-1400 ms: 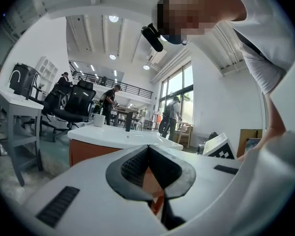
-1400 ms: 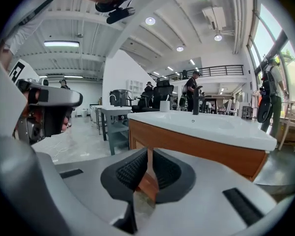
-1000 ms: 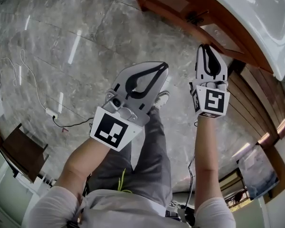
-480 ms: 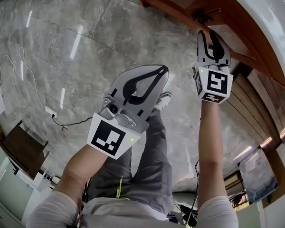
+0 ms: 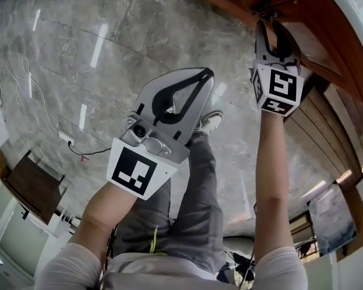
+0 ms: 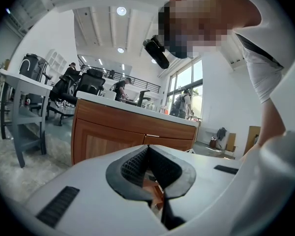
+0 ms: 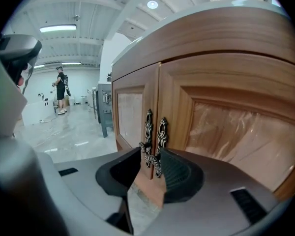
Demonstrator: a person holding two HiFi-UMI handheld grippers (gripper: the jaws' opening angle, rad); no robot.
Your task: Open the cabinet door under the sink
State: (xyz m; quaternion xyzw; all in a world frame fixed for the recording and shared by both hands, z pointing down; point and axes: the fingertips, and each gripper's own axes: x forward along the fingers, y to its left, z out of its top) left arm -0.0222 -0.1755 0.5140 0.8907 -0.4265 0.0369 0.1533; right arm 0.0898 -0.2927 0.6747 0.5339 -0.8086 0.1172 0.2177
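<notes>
Parted, the jaws of the right gripper (image 7: 150, 156) stand on either side of the lower ends of the two ornate dark handles (image 7: 161, 132) at the middle of the cabinet (image 7: 221, 38); whether the pads touch the metal cannot be told. The handles sit side by side at the seam where the left door (image 7: 130, 114) and the right door (image 7: 231, 127) meet. Both doors are shut, each with a pale panel in a wooden frame. In the head view the right gripper (image 5: 271, 28) points up at the handles (image 5: 267, 7), with the white sink (image 5: 358, 5) over the cabinet (image 5: 308, 35). The left gripper (image 5: 201, 80) is held well back from the cabinet, above the person's grey-trousered leg (image 5: 196, 198) and shoe (image 5: 210, 121). Its jaws are clenched tip to tip on nothing, and in its own view the left gripper (image 6: 147, 150) shows the pads meeting at the front. Below the cabinet spreads a glossy grey stone floor (image 5: 78, 53), with a white cable (image 5: 33, 83) lying far from the cabinet. Farther off, the right gripper view shows a grey stand (image 7: 102, 109) beyond the cabinet's left end and a person (image 7: 61, 90) standing across the room.
</notes>
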